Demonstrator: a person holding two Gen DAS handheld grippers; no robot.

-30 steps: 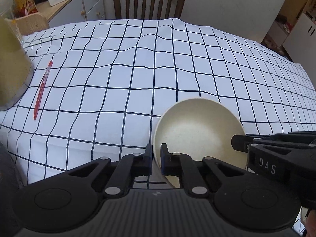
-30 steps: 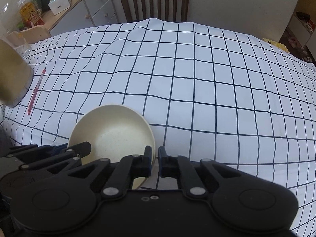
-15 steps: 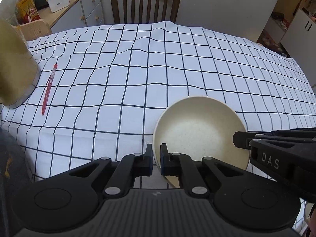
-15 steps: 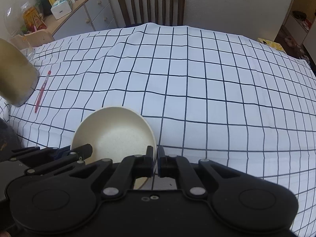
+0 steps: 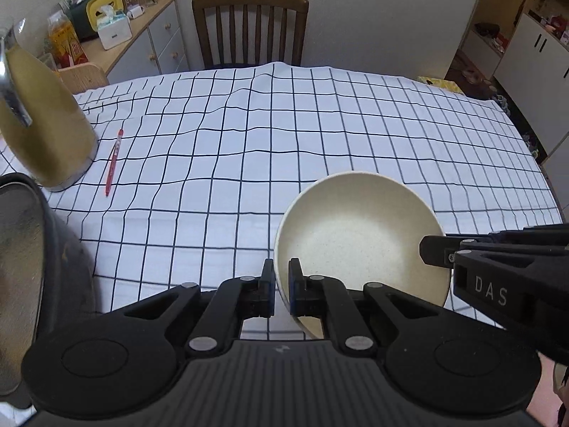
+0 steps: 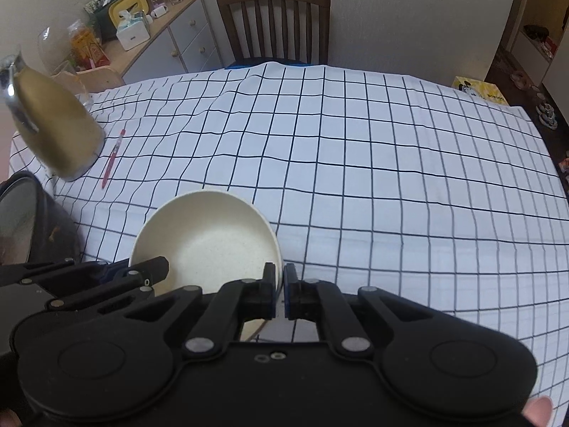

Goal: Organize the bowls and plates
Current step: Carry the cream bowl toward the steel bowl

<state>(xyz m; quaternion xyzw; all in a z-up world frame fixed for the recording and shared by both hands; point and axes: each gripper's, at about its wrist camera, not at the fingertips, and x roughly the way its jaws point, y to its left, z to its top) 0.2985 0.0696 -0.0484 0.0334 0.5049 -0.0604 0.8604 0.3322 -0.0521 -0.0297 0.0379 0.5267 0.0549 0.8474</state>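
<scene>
Both tools grip one cream bowl (image 5: 359, 235) by its rim, on opposite sides. In the left wrist view the left tool (image 5: 281, 284) pinches the rim at lower centre, one finger inside the bowl and one outside, and the right tool reaches in from the right edge. In the right wrist view the right tool (image 6: 279, 286) clamps the bowl's right rim at lower centre. The bowl sits above the checked cloth on the desk (image 6: 391, 178). At the left of the frame lie a red pen (image 5: 113, 160) and a golden jug (image 5: 46, 131).
</scene>
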